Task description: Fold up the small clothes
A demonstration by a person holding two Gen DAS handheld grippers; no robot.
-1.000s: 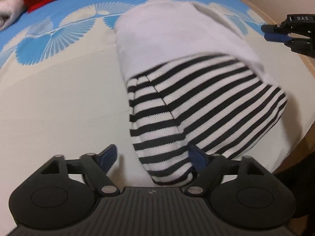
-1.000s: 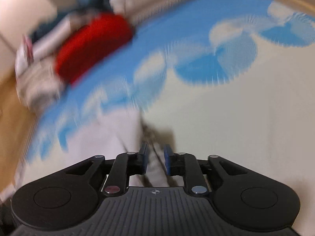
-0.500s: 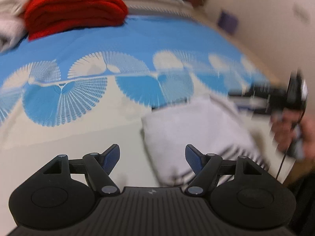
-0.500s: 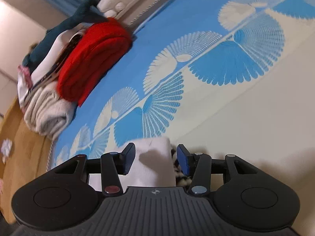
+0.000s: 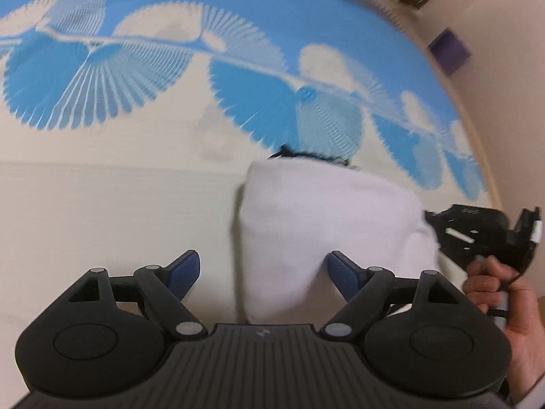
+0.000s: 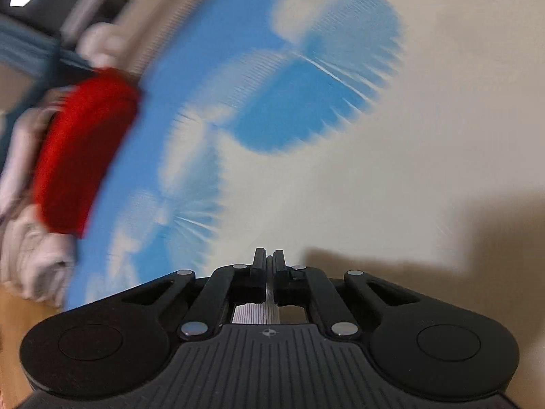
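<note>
A small white garment lies folded on the bed, with a strip of its black-and-white striped part showing at its far edge. My left gripper is open just above the garment's near edge, holding nothing. My right gripper is shut, with a sliver of striped fabric visible between its fingers. In the left wrist view the right gripper sits at the garment's right edge, held by a hand.
The bed cover is cream with blue fan patterns. A folded red garment and pale folded clothes are stacked at the bed's far left edge. A wall with a purple box lies to the right.
The striped part has been folded under, leaving the white side on top. The left gripper lifted and stays open. The right gripper opened, then shut at the garment's right edge.
</note>
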